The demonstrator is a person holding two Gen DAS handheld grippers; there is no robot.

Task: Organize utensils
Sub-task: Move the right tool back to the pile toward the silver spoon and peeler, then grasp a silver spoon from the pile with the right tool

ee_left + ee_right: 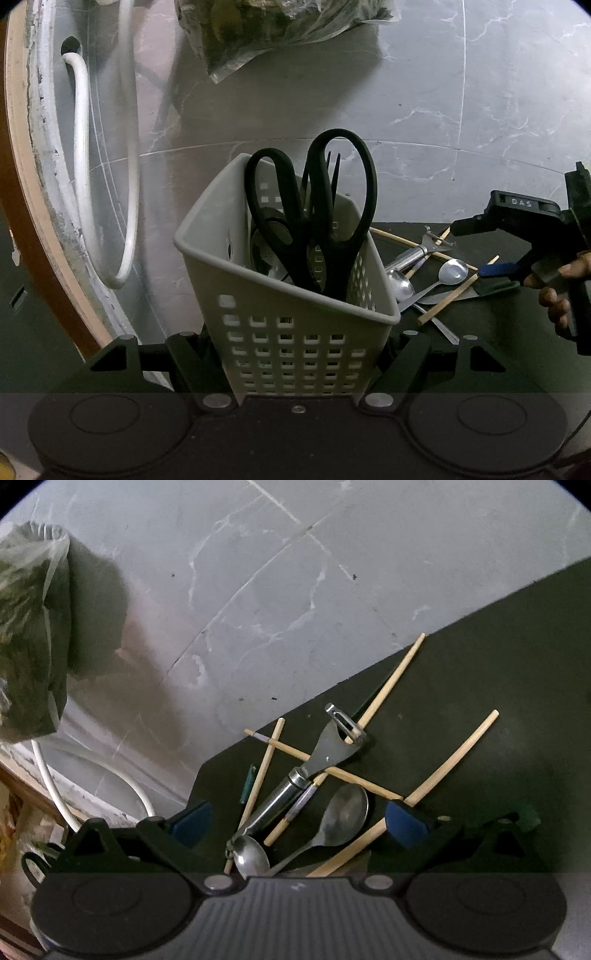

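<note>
The left gripper (295, 354) pinches the lower walls of a grey perforated caddy (288, 295), which fills the gap between its 2 fingers and stands tilted, its open mouth toward the camera. Inside the caddy, black-handled scissors (314, 206) stand handles-up with their 2 loops above the rim; behind them a dark fork (334, 166) pokes up, and other pieces lower in the caddy are too shadowed to name.

To the right of the left gripper, beyond the caddy, a pile of loose utensils lies on a dark mat (498, 325). The right gripper (495, 271), held by a hand (554, 291), comes in over that pile from the right.

In the right wrist view, the right gripper (297, 821) has its 2 blue-padded fingers spread wide with nothing pressed between them. Between and just ahead of them lie a steel peeler (295, 782), 2 spoons, one larger (341, 816) and one smaller (253, 856), and several wooden chopsticks (391, 681) crossed over and under the peeler. Far ahead to the left, on the grey marble floor (277, 572), sits a clear plastic bag of greens (29, 627).
</note>
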